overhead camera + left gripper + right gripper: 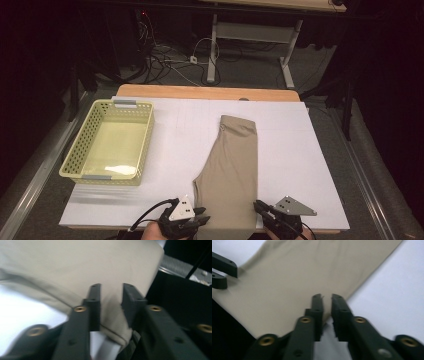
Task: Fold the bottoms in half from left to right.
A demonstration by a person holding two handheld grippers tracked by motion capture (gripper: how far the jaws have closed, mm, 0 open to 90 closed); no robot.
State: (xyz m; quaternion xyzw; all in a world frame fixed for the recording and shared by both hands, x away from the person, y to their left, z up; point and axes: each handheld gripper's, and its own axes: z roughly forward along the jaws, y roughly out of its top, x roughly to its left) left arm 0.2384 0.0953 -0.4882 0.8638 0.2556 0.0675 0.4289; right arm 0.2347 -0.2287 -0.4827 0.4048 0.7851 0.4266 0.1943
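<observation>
- Folded beige garment lies lengthwise on the white sheet that covers the table, right of centre. Its far end is past the middle of the table; its near end hangs over the near edge.
- Left gripper is at the near edge, at the garment's left near corner. In the left gripper view the jaws stand a small way apart, with a fold of the beige cloth rising between them. Pads appear to straddle the fold; whether they press on it I cannot tell.
- Right gripper is at the near edge, at the garment's right near corner. In the right gripper view the jaws are nearly together with a thin slit between them, and the garment's edge runs into that slit; the cloth looks pinched there.
- Left gripper's jaw tips also show in the right gripper view at upper left, on the cloth's far side.
- Yellow-green plastic basket sits at the table's left edge, well apart from the garment.
- Person's hands hold both grippers at the bottom of the high view.
</observation>
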